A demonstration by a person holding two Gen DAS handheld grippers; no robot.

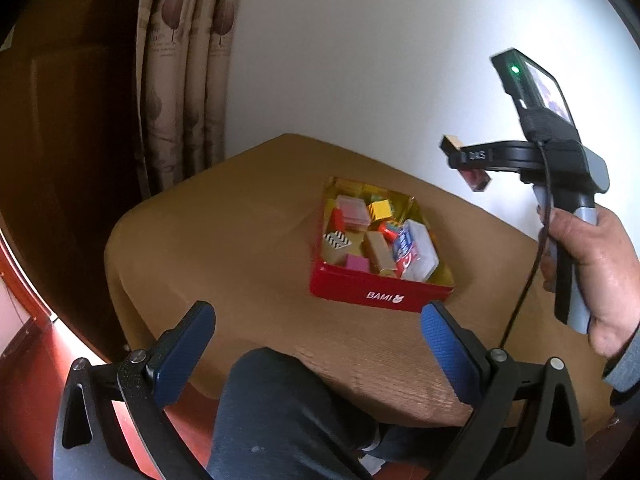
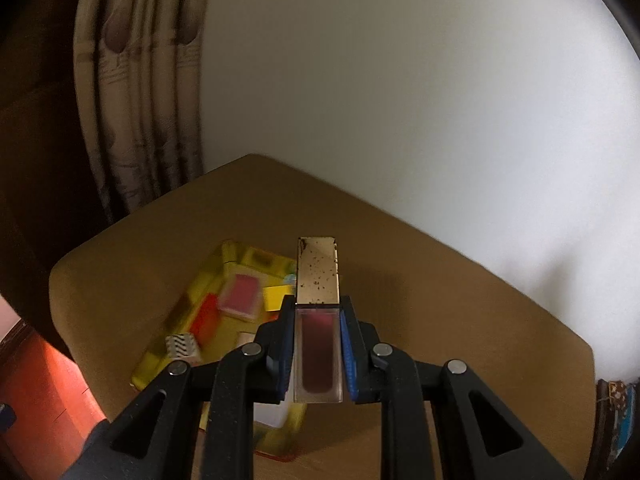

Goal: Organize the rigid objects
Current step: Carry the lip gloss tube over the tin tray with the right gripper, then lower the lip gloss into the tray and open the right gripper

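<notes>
A red tin box (image 1: 378,294) marked BAMI, gold inside, sits on the brown table (image 1: 224,240) and holds several small rigid items. My right gripper (image 2: 318,316) is shut on a lip gloss tube (image 2: 318,344) with a gold cap and dark red body, held in the air above the table, up and right of the box (image 2: 176,344). In the left wrist view the right gripper (image 1: 466,156) shows at upper right with the tube (image 1: 476,179) in it. My left gripper (image 1: 318,324) is open and empty above the table's near edge.
A patterned curtain (image 1: 184,80) hangs at the back left beside a white wall. A dark-trousered knee (image 1: 280,408) is under the table's near edge. Red floor (image 2: 44,392) lies to the left.
</notes>
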